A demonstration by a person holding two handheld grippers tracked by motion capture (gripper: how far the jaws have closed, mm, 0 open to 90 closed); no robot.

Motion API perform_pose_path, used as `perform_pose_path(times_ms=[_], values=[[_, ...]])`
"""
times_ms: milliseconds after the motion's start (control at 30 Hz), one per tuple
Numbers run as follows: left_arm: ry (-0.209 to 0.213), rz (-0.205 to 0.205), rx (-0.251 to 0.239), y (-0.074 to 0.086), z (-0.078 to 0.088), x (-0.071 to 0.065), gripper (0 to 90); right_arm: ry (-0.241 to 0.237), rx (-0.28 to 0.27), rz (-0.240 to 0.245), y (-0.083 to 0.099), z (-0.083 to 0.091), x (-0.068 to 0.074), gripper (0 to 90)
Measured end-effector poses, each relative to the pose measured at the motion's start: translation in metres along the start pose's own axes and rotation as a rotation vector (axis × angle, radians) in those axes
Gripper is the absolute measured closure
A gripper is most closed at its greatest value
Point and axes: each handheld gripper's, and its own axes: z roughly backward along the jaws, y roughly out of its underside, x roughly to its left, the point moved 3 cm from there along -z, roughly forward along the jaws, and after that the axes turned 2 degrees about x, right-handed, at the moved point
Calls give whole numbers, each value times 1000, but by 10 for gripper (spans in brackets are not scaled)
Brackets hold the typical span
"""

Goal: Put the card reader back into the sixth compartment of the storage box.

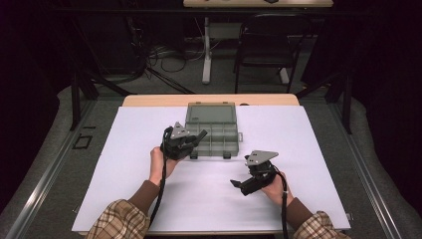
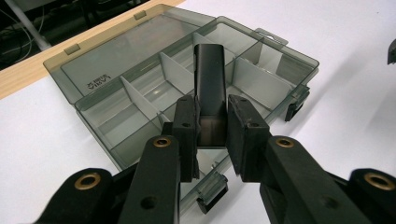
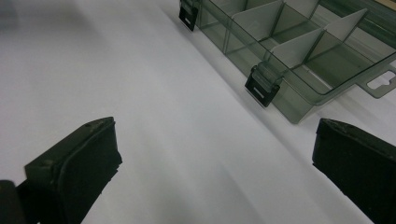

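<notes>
1. One clear grey box [image 1: 215, 130] lies open on the white sheet [image 1: 124, 164], its lid [image 2: 126, 51] laid flat behind it toward the far edge.
2. Two black clasps [image 3: 261, 88] sit on the box's front wall, and white dividers [image 2: 254, 84] split it into compartments; their full count is hard to make out.
3. One black block [image 2: 210, 88], long and flat-sided, is held over the box's front compartments.
4. The left gripper [image 2: 211, 135] has its jaws drawn in close, pinching the near end of the block; the block's lower end is hidden between the pads.
5. The right gripper [image 3: 215, 158] is well in front of the box and to its right, jaws spread wide with nothing between them.
6. Both sleeves are cut off at the bottom edge of the high view.
</notes>
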Motion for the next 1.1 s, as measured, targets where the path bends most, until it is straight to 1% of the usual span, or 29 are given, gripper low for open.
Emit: perform_pose_path(times_ms=[133,300,333,433,633,767,800,833,867,1100], values=[[-8,10,4,-1,-2,2,742,-2,2,2,0,0,0,0],[-10,30,20,-1,-7,1,742,-1,-6,4,-1,0,1,0],[-11,26,27,-1,-8,1,742,-2,-5,1,-1,0,1,0],[-17,40,25,-2,-10,1,742,-3,-3,7,-1,0,1,0],[-23,48,43,-3,-14,1,742,-2,-3,3,-1,1,1,0],[-27,45,53,-3,-15,1,742,-1,-2,7,-1,1,1,0],[-31,50,51,-3,-16,1,742,-1,-1,9,-1,1,1,0],[-38,47,55,-3,-16,2,742,-2,-2,9,-1,1,1,0],[-37,55,56,-2,-17,2,742,-2,-2,9,-1,1,1,0],[-48,71,77,-1,-20,3,742,-3,-6,6,-1,0,0,0]])
